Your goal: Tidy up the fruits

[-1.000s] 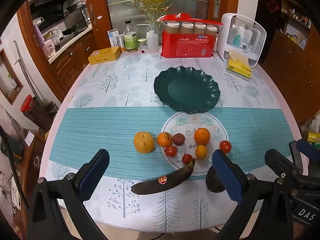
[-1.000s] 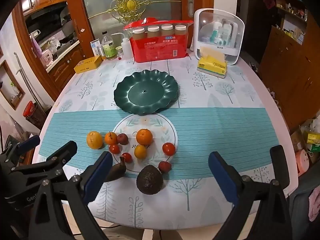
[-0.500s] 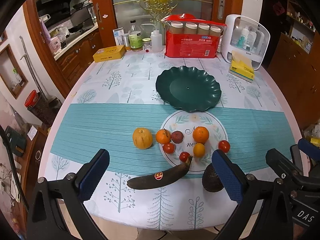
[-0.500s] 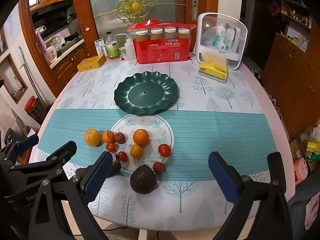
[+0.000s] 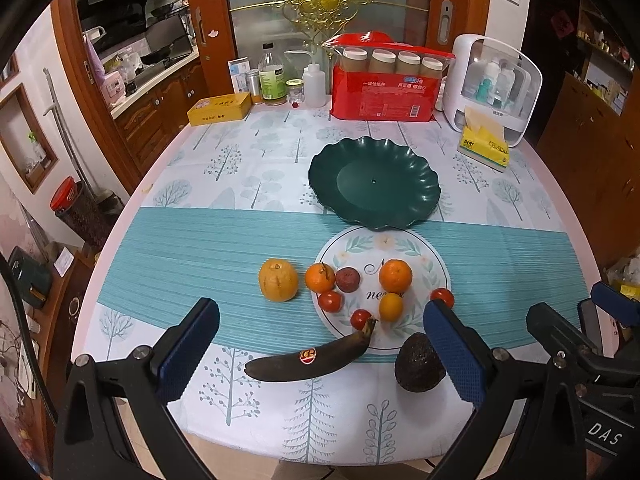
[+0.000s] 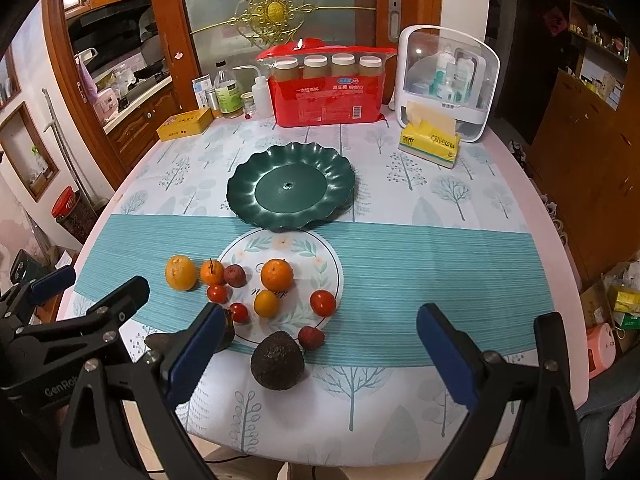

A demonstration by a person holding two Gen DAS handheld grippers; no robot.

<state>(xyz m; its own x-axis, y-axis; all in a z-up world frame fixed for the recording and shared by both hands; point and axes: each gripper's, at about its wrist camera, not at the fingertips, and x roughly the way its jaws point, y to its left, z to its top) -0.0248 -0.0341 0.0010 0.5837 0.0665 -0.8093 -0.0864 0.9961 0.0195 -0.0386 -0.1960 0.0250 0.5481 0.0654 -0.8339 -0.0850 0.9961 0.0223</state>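
Here, glossy scalloped green plate (image 6: 291,185), pebbly dark avocado (image 6: 277,361), both grippers' jaws wide apart, empty.

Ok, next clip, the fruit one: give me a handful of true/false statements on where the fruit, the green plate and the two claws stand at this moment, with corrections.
1. The green plate holds no fruit. True.
2. The left claw is shut on the banana. False: its fingers stand wide apart and the banana lies on the table untouched.
3. The avocado lies nearer the table's front edge than the large orange. True.
4. The right claw grips the avocado. False: it is open and holds nothing.
5. All the fruit sits on the white printed circle. False: the yellow-orange fruit, banana and avocado lie off it.
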